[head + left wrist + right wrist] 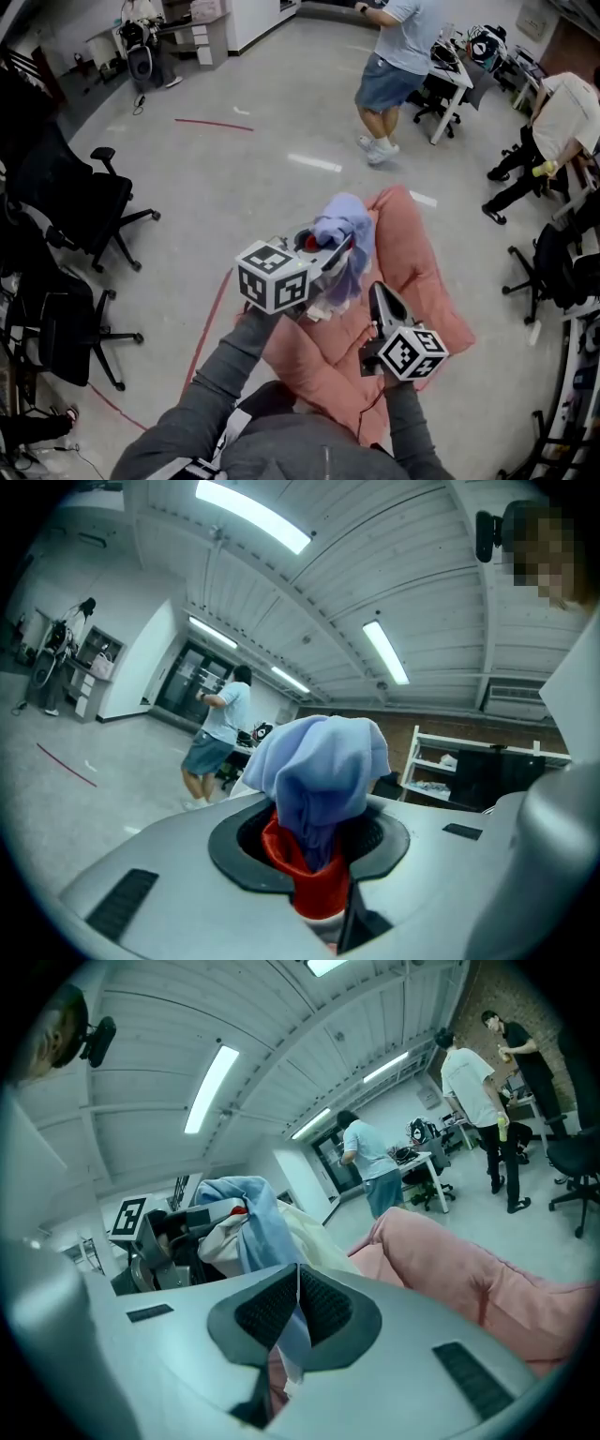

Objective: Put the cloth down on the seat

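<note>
Closest to the head camera, two grey sleeves point(234, 375) come up from the bottom edge, where the person's body is cut off. The left gripper point(322, 251) has its jaws closed on a bunched blue cloth point(342, 232). In its own view the cloth point(323, 766) rises as a hooded wad out of the jaws, which press its lower part. A red piece point(314, 883) sits under the blue between the pads; whether it is fabric or part of the gripper is hard to tell. From above, the marker cube point(273, 276) hides most of that gripper's body.

Just beside it, the right gripper point(377, 292) points much the same way. Its own view shows the jaws nearly together, pinching a thin pale-blue fold of the same cloth point(248, 1218), which runs up to the wad in the other gripper. Where the fold joins the wad is hidden behind the jaws.

The cloth is held in the air between both grippers, over the pink seat point(422, 267), whose near end is covered by arms and grippers.

Farther off, black office chairs point(80, 202) stand at the left and a red line point(214, 124) marks the floor point(281, 112). A person in shorts point(398, 66) stands by a white desk point(457, 75), head cut off by the frame.
</note>
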{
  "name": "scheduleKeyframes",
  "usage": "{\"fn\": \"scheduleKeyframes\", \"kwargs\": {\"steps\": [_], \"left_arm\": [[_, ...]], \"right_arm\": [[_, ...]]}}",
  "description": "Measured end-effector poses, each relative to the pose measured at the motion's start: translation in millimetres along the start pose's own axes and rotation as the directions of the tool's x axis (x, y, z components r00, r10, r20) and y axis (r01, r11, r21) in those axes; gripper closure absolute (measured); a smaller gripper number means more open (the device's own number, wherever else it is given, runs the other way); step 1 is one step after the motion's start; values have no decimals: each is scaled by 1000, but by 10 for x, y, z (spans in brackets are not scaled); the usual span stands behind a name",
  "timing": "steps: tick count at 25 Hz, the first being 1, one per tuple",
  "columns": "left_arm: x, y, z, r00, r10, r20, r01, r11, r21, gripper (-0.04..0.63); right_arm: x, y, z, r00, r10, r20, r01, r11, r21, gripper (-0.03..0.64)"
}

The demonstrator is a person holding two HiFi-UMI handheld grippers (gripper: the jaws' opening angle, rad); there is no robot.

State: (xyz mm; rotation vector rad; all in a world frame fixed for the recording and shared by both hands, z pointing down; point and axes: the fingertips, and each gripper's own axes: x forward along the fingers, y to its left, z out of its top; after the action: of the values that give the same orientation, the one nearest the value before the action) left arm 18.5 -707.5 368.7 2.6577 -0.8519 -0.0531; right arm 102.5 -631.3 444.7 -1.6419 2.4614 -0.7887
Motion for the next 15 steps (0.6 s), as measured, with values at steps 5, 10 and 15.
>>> {"fn": "scheduleKeyframes", "kwargs": {"steps": [5, 10, 15], "left_arm": [[70, 298, 73, 1000, 22, -2, -22, 1000, 4, 485], [82, 643, 19, 999, 37, -23, -37, 999, 0, 483], [193, 937, -100, 997, 48, -57, -48, 999, 1, 483]], "right_arm": [[280, -46, 118, 1000, 2, 5, -2, 1000, -13, 604], [599, -29, 165, 1000, 3, 4, -3, 1000, -25, 604], [824, -75, 106, 1000, 1, -28, -1, 1000, -24, 604]]}}
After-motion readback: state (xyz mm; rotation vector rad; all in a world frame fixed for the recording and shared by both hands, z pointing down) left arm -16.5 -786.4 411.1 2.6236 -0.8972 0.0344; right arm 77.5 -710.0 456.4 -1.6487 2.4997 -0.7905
